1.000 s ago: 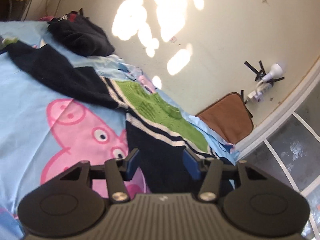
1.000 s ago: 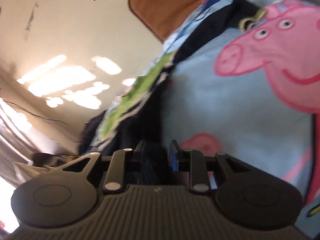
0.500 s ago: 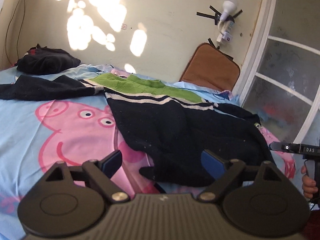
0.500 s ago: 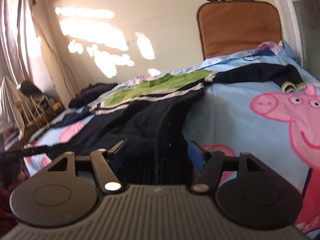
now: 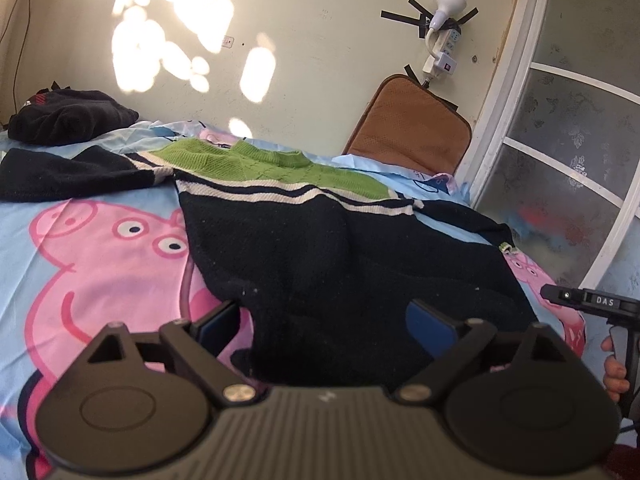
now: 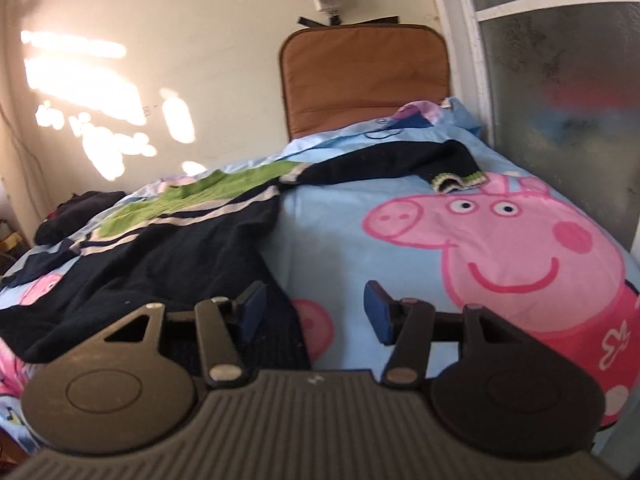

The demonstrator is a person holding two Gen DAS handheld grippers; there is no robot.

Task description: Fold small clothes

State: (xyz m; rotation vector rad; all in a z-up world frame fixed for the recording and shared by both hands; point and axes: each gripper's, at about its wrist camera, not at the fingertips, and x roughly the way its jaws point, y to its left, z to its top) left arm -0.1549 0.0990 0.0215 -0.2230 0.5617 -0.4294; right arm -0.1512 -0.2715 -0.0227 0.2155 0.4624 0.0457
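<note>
A small dark navy sweater [image 5: 340, 248] with a green yoke and cream stripes lies spread flat on the Peppa Pig bedsheet [image 5: 92, 264], sleeves out to both sides. It also shows in the right wrist view [image 6: 160, 264]. My left gripper [image 5: 326, 322] is open and empty, low over the sweater's hem. My right gripper [image 6: 314, 308] is open and empty at the hem's right corner, its left finger over the fabric. The right gripper's handle and the hand on it show at the left view's right edge [image 5: 592, 304].
A heap of dark clothes [image 5: 68, 120] lies at the bed's far left. A brown cushion [image 5: 408, 140] leans on the wall at the bed's head. A frosted glass door [image 5: 568, 160] stands on the right. A power strip [image 5: 440, 48] is taped to the wall.
Both grippers were shut on the sweater's hem a second ago. They have opened, let go of it and drawn back to the near edge. The sweater now lies flat.
</note>
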